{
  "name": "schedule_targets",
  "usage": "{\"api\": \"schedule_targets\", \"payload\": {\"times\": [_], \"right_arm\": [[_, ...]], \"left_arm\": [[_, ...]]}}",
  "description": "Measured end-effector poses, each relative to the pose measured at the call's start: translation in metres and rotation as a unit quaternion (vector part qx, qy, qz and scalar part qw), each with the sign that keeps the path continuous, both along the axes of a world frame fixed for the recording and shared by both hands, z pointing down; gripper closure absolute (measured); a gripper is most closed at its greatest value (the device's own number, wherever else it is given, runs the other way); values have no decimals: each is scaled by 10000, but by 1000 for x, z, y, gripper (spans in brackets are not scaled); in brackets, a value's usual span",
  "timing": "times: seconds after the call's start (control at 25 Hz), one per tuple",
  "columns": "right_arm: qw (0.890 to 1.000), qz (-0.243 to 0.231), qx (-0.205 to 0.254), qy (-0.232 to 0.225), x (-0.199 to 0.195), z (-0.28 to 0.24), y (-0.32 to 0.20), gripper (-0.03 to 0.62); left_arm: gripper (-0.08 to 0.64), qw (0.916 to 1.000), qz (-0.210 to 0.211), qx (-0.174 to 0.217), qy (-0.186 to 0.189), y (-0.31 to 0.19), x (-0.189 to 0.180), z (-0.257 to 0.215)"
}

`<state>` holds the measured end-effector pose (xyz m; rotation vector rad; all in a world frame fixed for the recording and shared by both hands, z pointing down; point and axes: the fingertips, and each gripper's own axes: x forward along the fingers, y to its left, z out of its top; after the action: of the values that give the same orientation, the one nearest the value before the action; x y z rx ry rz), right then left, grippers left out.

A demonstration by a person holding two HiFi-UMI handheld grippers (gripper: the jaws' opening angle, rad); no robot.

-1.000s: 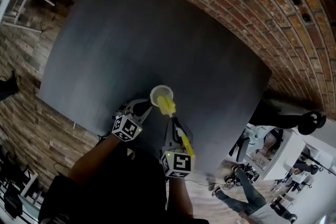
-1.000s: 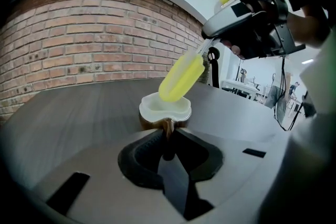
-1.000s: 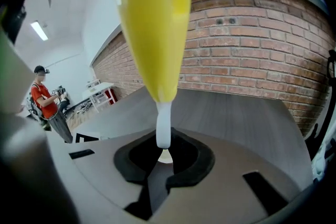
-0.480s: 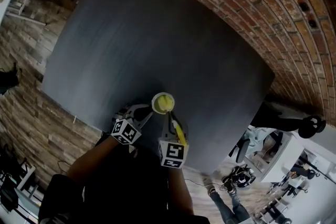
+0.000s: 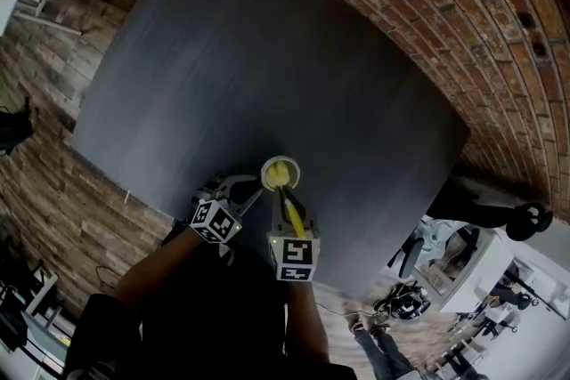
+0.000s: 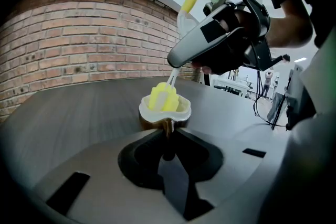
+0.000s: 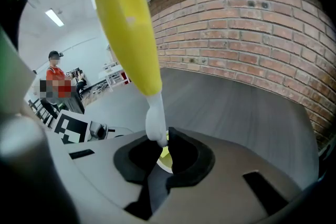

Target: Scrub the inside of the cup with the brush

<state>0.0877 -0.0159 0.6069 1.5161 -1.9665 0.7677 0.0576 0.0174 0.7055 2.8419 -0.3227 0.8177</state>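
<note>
Gripping the cup [image 5: 267, 169] by its near wall with the left gripper [image 6: 168, 124], jaws drawn almost together over the rim. Clamping the brush [image 6: 163, 97] at its white neck with the right gripper [image 7: 161, 145], jaws narrowed tight on it, yellow handle slanting up and back. Standing upright close to the table's [image 5: 267, 58] near edge, well off both side edges, with the yellow bristles down in the mouth and partly above the rim. Plenty of bare dark top toward the far edge and both far corners. Crowded on the near side only, with both grippers side by side there, close but apart. Past the far edge, a brick wall [image 5: 427, 4].
</note>
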Motion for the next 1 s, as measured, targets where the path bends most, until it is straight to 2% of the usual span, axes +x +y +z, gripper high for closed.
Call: {"api": "schedule_targets", "payload": {"times": [0.52,0.8,1.0], "right_arm": [[9929,-754,-591,709,3,5,18,546],[9867,-901,-861,1041,7,7,18,545],[9829,-988,-878,1281,14,7,17,545]], "left_arm": [[479,10000,-50,-22,-10,1,1,-1],[479,10000,-66,-55,13,1,0,-1],[479,9999,-114,-87,37,2,1,0]]}}
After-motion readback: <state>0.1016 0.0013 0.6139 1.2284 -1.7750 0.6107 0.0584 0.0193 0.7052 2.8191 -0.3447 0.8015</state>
